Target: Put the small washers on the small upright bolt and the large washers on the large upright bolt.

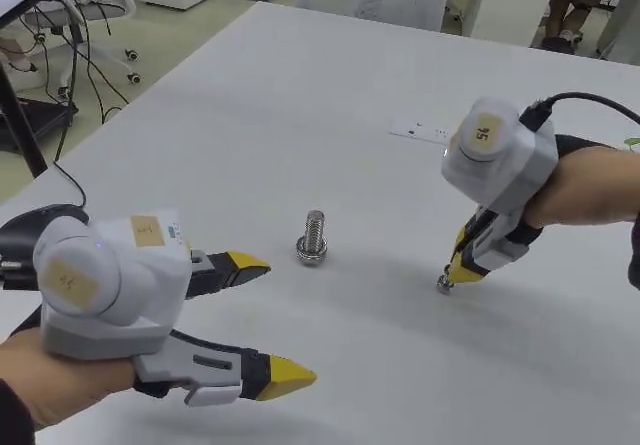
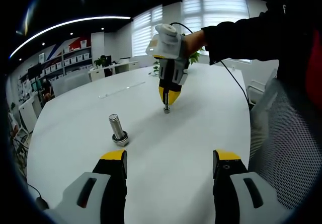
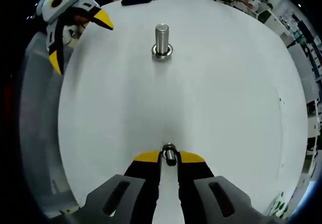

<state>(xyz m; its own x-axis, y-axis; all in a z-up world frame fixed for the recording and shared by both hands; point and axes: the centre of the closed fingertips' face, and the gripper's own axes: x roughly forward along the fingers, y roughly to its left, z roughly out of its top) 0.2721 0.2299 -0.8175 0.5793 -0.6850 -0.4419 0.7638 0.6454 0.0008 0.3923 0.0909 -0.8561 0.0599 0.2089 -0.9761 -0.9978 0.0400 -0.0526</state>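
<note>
My left gripper hovers with fingers spread over the white desk, clear of the large silver upright bolt with flat silver washers around its base, while my right gripper pinches the small silver upright bolt, likely to steady it.

Head view looks steeply down on the white table from close above. Left gripper view faces across it toward the right gripper; right gripper view, low over the small bolt, faces back. All three share the large bolt.
</note>
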